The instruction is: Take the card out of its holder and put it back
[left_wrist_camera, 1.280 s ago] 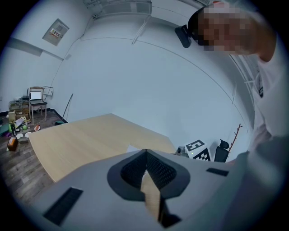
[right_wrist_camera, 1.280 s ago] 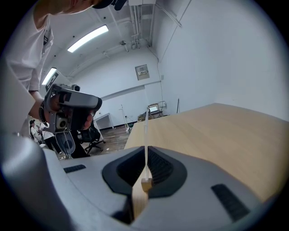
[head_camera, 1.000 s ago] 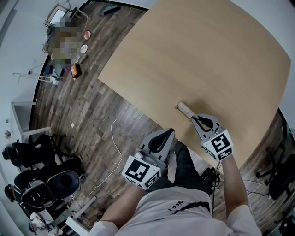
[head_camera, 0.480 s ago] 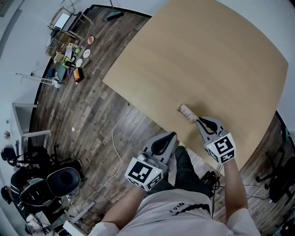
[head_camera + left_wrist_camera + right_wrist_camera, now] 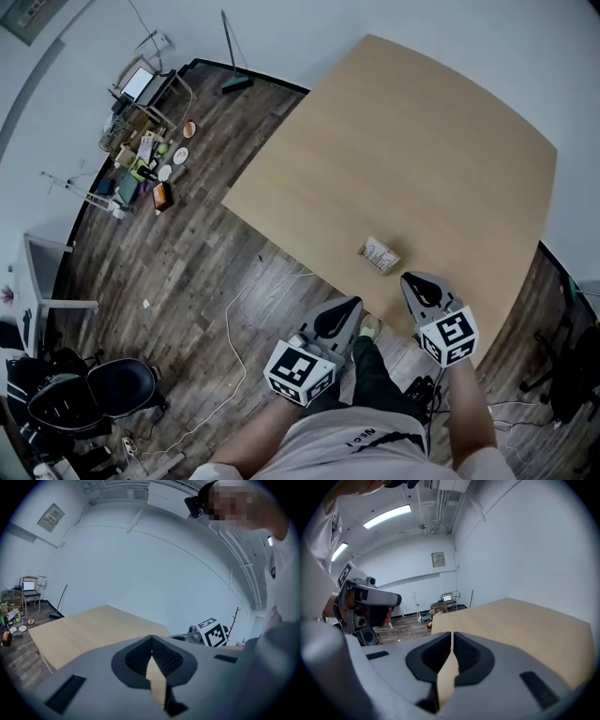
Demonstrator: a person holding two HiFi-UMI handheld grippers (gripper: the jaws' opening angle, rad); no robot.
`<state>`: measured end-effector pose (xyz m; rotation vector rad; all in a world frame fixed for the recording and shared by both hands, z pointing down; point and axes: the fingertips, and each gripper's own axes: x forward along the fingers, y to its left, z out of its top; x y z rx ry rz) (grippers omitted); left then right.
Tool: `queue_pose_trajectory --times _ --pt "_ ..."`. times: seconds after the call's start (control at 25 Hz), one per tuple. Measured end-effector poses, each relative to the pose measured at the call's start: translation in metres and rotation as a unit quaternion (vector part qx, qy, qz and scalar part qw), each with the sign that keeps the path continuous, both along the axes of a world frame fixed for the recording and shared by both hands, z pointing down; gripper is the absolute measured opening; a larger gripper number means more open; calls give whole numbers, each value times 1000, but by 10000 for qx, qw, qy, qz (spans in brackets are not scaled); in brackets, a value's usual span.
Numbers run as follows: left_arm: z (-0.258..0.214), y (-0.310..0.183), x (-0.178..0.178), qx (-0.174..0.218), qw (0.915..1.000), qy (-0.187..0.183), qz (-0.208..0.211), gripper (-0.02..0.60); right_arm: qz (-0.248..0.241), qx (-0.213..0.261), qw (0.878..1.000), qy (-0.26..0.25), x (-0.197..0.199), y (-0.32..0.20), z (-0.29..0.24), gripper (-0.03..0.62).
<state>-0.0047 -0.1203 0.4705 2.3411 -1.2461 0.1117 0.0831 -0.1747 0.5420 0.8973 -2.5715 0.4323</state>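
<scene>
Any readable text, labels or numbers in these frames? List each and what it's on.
Nothing can be read for sure.
Card holder: has print, too small to read.
Shirt: short print, blurred.
Wall panel: too small to read.
Marker cubes: square patterns only, no letters.

Even, bright ceiling-strip lighting, soft shadows, strong fisheye bending (edges darken in both gripper views).

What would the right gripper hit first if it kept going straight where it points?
Probably the bare table: the right gripper sees only wood ahead of it. From the head view the card holder lies just in front, perhaps below that line; height is unclear.
</scene>
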Motion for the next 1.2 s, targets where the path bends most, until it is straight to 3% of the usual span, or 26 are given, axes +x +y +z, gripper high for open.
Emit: queue_pose_trajectory --times 0.6,1.2 --pt "-88 76 -35 550 9976 168 383 12 481 416 9939 -903 -66 96 -141 14" --pt "-141 140 -47 1157 9911 305 584 12 562 944 9890 -993 -88 172 -195 12"
